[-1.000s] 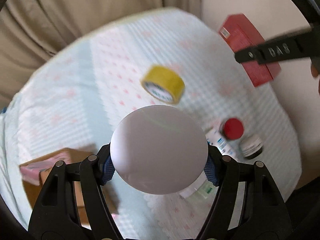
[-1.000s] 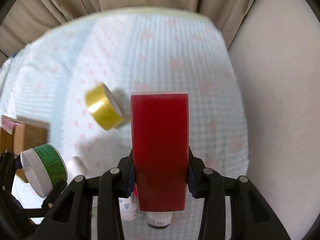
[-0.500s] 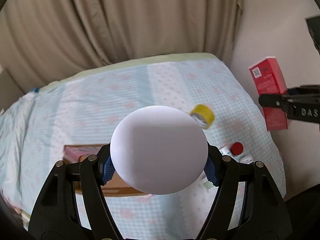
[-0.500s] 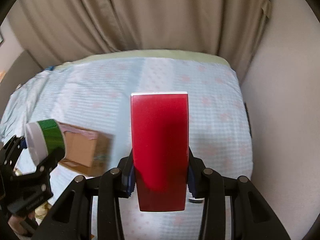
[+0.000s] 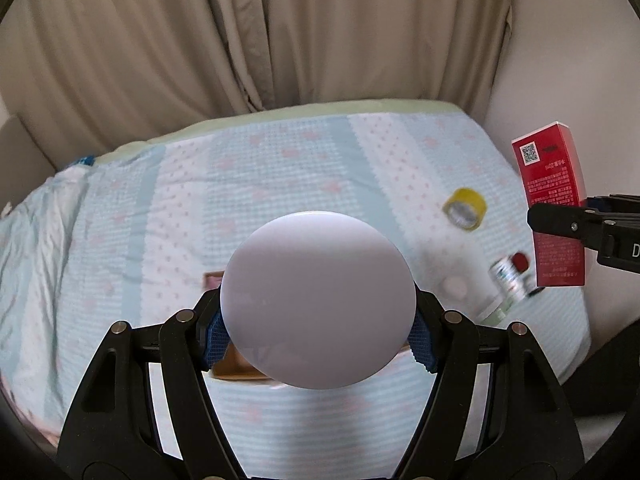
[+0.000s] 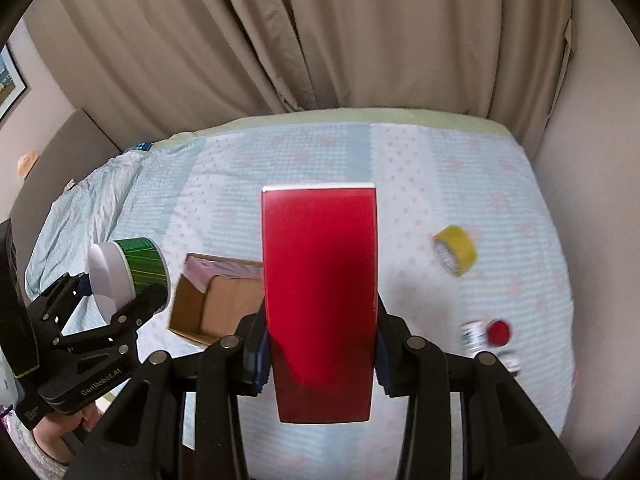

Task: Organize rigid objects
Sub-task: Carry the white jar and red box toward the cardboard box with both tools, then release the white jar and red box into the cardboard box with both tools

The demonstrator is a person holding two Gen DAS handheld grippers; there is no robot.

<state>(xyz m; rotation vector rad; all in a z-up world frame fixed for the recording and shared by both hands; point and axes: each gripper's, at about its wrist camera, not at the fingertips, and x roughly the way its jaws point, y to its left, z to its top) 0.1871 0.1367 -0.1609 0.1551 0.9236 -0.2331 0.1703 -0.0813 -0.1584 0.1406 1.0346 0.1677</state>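
the left gripper (image 5: 318, 320) has its jaws clamped on a green jar (image 6: 136, 264), whose round white lid (image 5: 318, 300) faces the left wrist camera and fills the middle of that view. the jar is held up in the air above the bed (image 5: 280, 168), which is covered in a pale blue and white sheet with pink marks. the right gripper (image 6: 320, 354) has its jaws closed on a tall red box (image 6: 320, 292), also lifted above the bed, upright in the grip. from the left wrist view the red box shows printed text and a qr code on one face. an open cardboard box (image 6: 216, 304) lies on the bed between the two grippers, partly hidden behind the red box. a yellow tape roll (image 6: 456, 250) rests on the bed further right, well apart from the cardboard box. near the bed's right edge lies a small bottle with a red cap (image 6: 498, 332), among other small containers too blurred to make out. beige curtains (image 6: 320, 40) hang behind the bed.
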